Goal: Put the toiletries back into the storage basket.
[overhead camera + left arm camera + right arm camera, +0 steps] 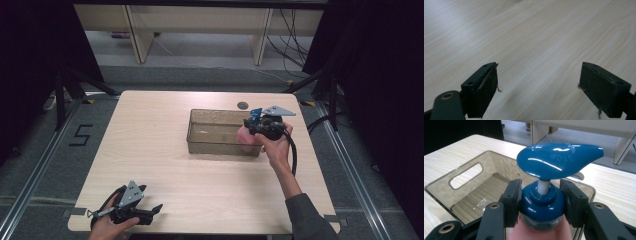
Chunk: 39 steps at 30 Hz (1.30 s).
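Upright pink pump bottle (pixel 541 230), blue spout (pixel 559 160) toward far table edge.

The desk (pixel 200 165) is evenly lit from overhead, while the frame's left and right edges are left dark. White glare is seen on the blue pump head (pixel 559 157); nearby jaws are softly blurred.

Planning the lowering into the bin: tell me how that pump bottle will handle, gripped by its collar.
The pump bottle looks rigid at its blue collar, so the right gripper probably holds firm. The glossy plastic could slip. Hanging pink body may swing; set in the clear bin, its tall shape might tip.
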Motion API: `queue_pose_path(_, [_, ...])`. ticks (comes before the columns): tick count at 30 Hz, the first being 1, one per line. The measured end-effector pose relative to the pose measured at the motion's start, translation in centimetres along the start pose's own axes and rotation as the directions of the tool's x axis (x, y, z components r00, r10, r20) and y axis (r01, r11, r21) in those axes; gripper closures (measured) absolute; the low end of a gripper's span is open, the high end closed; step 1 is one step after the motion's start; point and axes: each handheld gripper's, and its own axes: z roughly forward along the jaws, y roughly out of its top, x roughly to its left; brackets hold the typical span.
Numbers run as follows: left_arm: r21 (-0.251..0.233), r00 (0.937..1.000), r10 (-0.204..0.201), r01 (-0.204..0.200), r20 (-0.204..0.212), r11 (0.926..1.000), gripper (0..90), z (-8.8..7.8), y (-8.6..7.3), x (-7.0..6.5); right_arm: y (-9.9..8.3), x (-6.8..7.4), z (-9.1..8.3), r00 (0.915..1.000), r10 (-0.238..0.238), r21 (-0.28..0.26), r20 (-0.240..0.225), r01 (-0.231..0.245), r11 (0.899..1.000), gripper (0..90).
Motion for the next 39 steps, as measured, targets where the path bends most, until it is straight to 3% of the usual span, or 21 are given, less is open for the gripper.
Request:
queue_pose_path(3, [-0.015,0.9999,-0.015,0.015,0.001,0.9998,15.0,0.1,-0.1,-0.2,-0.1,-0.1,0.0,0.9996,-0.019,0.001,0.021,0.019,1.0,53.6])
queue_pose_path(4, [0.002,0.9999,0.017,-0.017,-0.004,0.9999,15.0,0.0,0.0,0.1,-0.2,0.1,0.1,0.9999,-0.001,0.01,0.013,0.001,1.0,53.5])
queue_pose_path(5, [-0.015,0.9998,-0.001,0.001,-0.018,0.9999,15.0,0.0,0.0,0.0,-0.2,0.3,0.0,0.9997,0.026,0.016,0.004,-0.026,1.0,53.5])
queue_pose_path(8, [-0.038,0.9995,-0.031,0.031,-0.001,0.9988,15.0,0.1,-0.1,-0.3,-0.5,0.3,0.2,0.9997,0.024,0.019,0.006,-0.024,1.0,53.5])
queue_pose_path(10, [-0.017,0.9999,-0.013,0.013,-0.005,0.9998,15.0,-0.1,0.0,0.0,-0.5,0.1,0.3,0.9997,-0.014,0.021,0.018,0.014,1.0,53.5])
queue_pose_path(13, [-0.025,0.9998,-0.02,0.02,-0.004,0.9995,15.0,0.0,0.0,-0.2,-0.6,0.4,0.2,0.9995,0.03,0.041,0.006,-0.03,0.999,53.5])
queue_pose_path(14, [-0.038,0.9996,-0.029,0.028,-0.003,0.9989,15.0,0.1,-0.1,-0.2,-0.7,0.2,0.3,0.9999,-0.007,0.023,0.01,0.007,1.0,53.5])
queue_pose_path(15, [-0.017,0.9999,-0.012,0.012,-0.005,0.9998,15.0,-0.1,0.0,-0.1,-0.7,0.2,0.3,0.9999,-0.007,0.025,0.013,0.007,1.0,53.5])
queue_pose_path(17, [-0.025,0.9999,-0.004,0.004,-0.01,0.9997,15.0,0.0,0.0,-0.1,-0.8,0.3,0.2,0.9998,-0.013,0.028,0.013,0.013,1.0,53.5])
queue_pose_path(20, [-0.027,0.9998,-0.019,0.019,-0.005,0.9995,15.0,0.0,0.0,-0.2,-0.8,0.3,0.2,0.9995,-0.026,0.021,0.017,0.026,0.999,53.4])
queue_pose_path(21, [-0.012,1.0,-0.004,0.004,-0.006,0.9999,15.0,-0.1,0.0,-0.1,-0.9,0.4,0.2,0.9999,-0.015,0.027,0.006,0.015,1.0,53.2])
queue_pose_path(22, [-0.027,0.9999,-0.003,0.003,-0.01,0.9996,15.0,-0.1,0.0,0.0,-0.9,0.5,0.3,0.9999,-0.011,0.023,0.013,0.011,1.0,53.2])
queue_pose_path(25, [-0.031,0.9999,-0.015,0.014,-0.003,0.9994,15.0,0.0,0.0,-0.2,-1.0,0.4,0.3,0.9999,-0.011,0.012,0.011,0.011,1.0,51.6])
queue_pose_path(28, [-0.027,0.9999,-0.011,0.01,-0.011,0.9996,15.0,-0.1,0.1,-0.1,-1.1,0.5,0.2,0.9997,0.02,0.012,0.01,-0.02,1.0,38.4])
queue_pose_path(32, [-0.012,1.0,-0.007,0.007,-0.006,0.9999,15.0,-0.1,0.0,-0.1,-1.0,0.5,0.0,0.9992,0.04,-0.019,0.007,-0.04,0.999,30.7])
queue_pose_path(33, [-0.016,1.0,-0.005,0.005,-0.008,0.9999,15.0,-0.1,0.1,-0.1,-0.9,0.5,-0.2,0.9974,0.069,-0.007,-0.019,-0.069,0.998,29.0])
queue_pose_path(34, [-0.01,1.0,-0.002,0.002,-0.004,1.0,15.0,-0.1,0.1,0.0,-0.8,0.5,-0.3,0.9982,0.059,-0.01,-0.009,-0.059,0.998,28.6])
queue_pose_path(35, [-0.014,1.0,-0.002,0.002,-0.006,0.9999,15.0,-0.1,0.0,-0.1,-0.9,0.6,-0.3,0.9968,0.079,-0.009,-0.011,-0.079,0.997,28.1])
queue_pose_path(37, [-0.013,1.0,-0.004,0.004,-0.006,0.9999,15.0,-0.1,0.0,-0.1,-0.9,0.3,-0.5,0.9981,0.061,-0.013,0.001,-0.061,0.998,26.2])
queue_pose_path(38, [-0.016,1.0,-0.005,0.005,-0.007,0.9999,15.0,-0.1,0.0,-0.1,-0.9,0.5,-0.6,0.9945,0.104,-0.006,-0.007,-0.104,0.995,25.7])
queue_pose_path(39, [-0.029,0.9999,-0.001,0.001,-0.011,0.9996,15.0,0.0,0.0,0.0,-0.9,0.5,-0.7,0.9929,0.118,-0.007,-0.012,-0.118,0.993,25.5])
